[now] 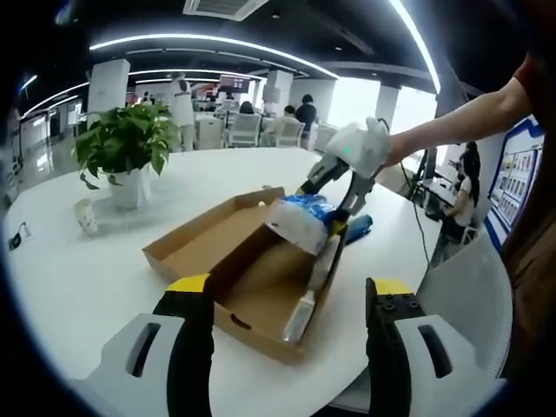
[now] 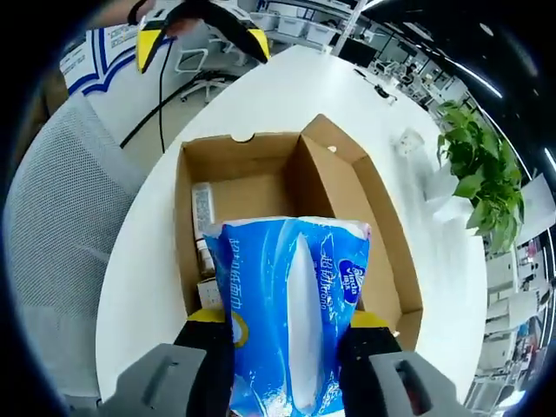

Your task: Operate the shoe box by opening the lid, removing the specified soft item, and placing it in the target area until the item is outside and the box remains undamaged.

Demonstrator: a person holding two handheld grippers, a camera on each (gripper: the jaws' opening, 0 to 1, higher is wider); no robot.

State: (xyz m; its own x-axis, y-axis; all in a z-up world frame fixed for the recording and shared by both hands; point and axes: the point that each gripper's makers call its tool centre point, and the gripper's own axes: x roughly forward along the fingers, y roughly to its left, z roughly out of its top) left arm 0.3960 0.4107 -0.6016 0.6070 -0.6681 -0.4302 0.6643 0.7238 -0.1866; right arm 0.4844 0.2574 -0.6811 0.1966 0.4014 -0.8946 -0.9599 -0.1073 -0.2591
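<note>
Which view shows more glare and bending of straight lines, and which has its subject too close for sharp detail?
Left gripper view: ceiling light strips curve and flare, and the window is blown out. Right gripper view: the blue tissue pack, held in the right tool, sits very near the lens and looks stretched; the shoe box edges bow.

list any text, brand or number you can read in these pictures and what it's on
None can be read.
Blue tissue pack, clamped in the right gripper: a round dark blue logo and white lettering, too blurred to quote.
Item lying in the open shoe box: a pale printed label, too small.
Blue and white wall board in the left gripper view: posters, illegible.
Left gripper: no markings.
</note>
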